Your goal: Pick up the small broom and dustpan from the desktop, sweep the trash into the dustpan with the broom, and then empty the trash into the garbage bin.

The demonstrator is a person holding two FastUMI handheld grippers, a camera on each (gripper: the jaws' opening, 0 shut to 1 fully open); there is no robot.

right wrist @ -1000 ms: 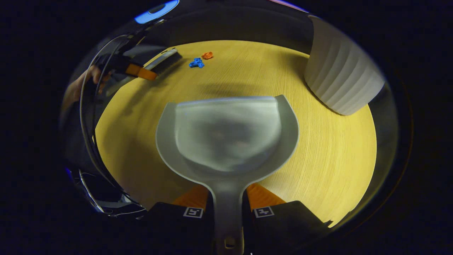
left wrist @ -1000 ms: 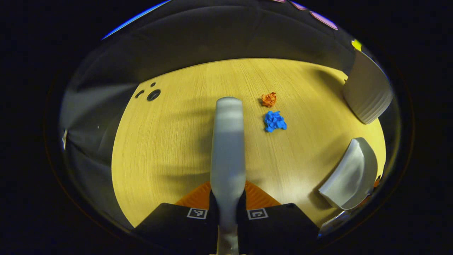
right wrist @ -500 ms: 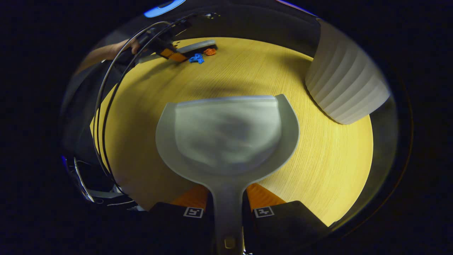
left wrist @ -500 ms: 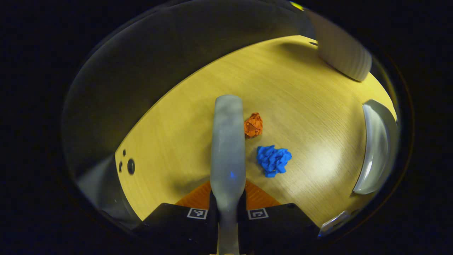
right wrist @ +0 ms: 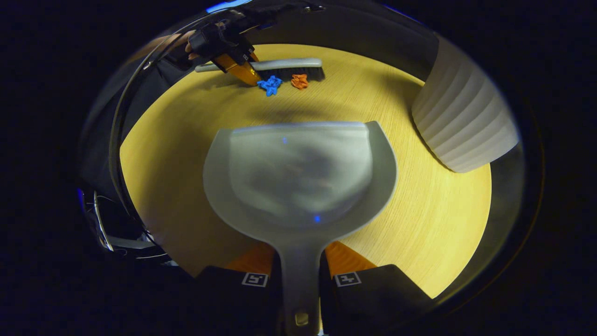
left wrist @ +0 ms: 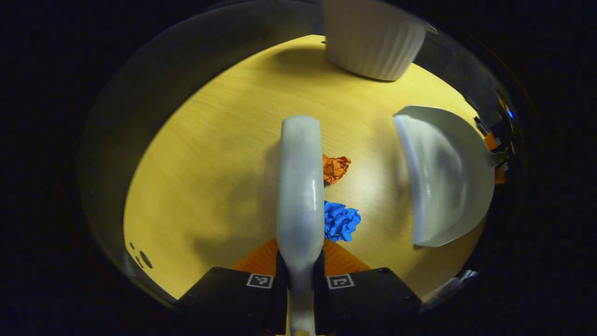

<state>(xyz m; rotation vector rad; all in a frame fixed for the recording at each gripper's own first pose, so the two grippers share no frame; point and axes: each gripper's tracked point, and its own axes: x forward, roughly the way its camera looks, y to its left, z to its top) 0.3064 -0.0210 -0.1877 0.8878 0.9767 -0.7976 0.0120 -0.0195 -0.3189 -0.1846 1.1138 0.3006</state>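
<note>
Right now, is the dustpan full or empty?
Empty. In the right gripper view the dustpan has a bare scoop, and the blue paper wad and orange paper wad lie on the table beside the broom.

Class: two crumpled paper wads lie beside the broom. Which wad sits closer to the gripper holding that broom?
The blue wad. It lies next to the left gripper; the orange wad lies further along the broom.

We take this for a staged recording booth: a pale wood-grain desktop (right wrist: 419, 224) with cable holes (left wrist: 144, 259), dark cloth walls (left wrist: 186, 60) close around, a ribbed white bin (right wrist: 461, 126) at its edge.
</note>
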